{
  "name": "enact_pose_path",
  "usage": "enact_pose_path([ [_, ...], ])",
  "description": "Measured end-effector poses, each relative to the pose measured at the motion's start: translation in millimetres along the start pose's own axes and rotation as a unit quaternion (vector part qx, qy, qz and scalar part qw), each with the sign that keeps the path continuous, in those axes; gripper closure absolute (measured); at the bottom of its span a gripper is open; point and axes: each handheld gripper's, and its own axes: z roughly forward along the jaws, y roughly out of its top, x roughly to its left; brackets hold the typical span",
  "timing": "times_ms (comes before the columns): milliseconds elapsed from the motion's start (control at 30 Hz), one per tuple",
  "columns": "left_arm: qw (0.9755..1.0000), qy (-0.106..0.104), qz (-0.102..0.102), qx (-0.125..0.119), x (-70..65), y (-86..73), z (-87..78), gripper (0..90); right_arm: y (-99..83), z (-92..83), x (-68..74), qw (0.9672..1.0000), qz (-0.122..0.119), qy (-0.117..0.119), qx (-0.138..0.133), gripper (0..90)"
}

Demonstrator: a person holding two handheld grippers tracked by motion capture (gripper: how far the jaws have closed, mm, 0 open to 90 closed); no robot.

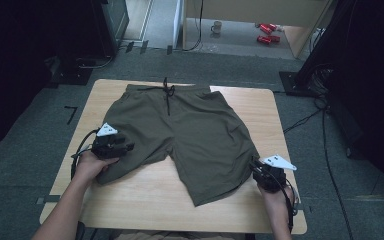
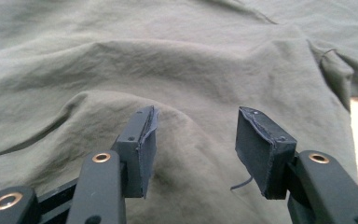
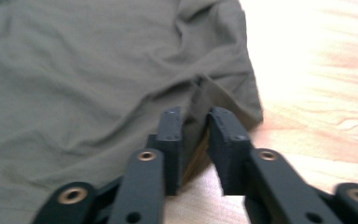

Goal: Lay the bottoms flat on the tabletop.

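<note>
My left gripper (image 1: 121,148) rests on the outer hem of the left leg of the olive shorts (image 1: 190,125), which lie flat on the wooden table (image 1: 145,200) with the waistband and its black drawstring (image 1: 168,95) at the far edge. In the left gripper view its jaws are spread apart with a raised hump of cloth (image 2: 186,126) between them, and the pads do not press on it, so nothing is held there yet. The risk on this side, as I judge it, is that closing from here takes only the top layer of that hump, so the leg would peel open instead of lifting whole. Between my two hands the legs lie slightly rumpled, and a tug from one side alone could drag the whole garment across the smooth wood and skew it. My right gripper (image 1: 258,169) sits at the outer hem of the right leg, close to the table's right edge. In the right gripper view its jaws stand narrowly parted around the hem fold (image 3: 196,122), with a slim gap showing, so I read the fabric as no longer pinched. If I pull away now, the hem may catch on a pad and trail after it, or flop back creased.
</note>
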Motion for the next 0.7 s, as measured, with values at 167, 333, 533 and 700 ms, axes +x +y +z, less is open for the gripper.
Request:
enact_pose_path([
  [167, 0.9998, 0.003, 0.015, -0.010, -5.6, 0.0, -9.8, 47.8, 16.6, -9.5, 11.9, 0.9994, -0.003, 0.015, -0.031, 63.9],
  [333, 0.9998, 0.000, 0.014, -0.012, -8.3, -2.5, -18.3, 47.7, 29.0, -8.6, 25.2, 0.9982, -0.012, 0.039, -0.044, 62.8],
  [533, 0.9998, -0.003, 0.015, -0.014, -12.9, -9.1, -30.5, 47.2, 31.4, 4.4, 38.3, 0.9972, -0.020, 0.063, -0.035, 62.9],
  [700, 0.9996, -0.006, 0.026, -0.012, -20.3, -18.9, -41.3, 46.0, 33.6, 24.9, 57.0, 0.9946, -0.027, 0.098, -0.020, 62.9],
])
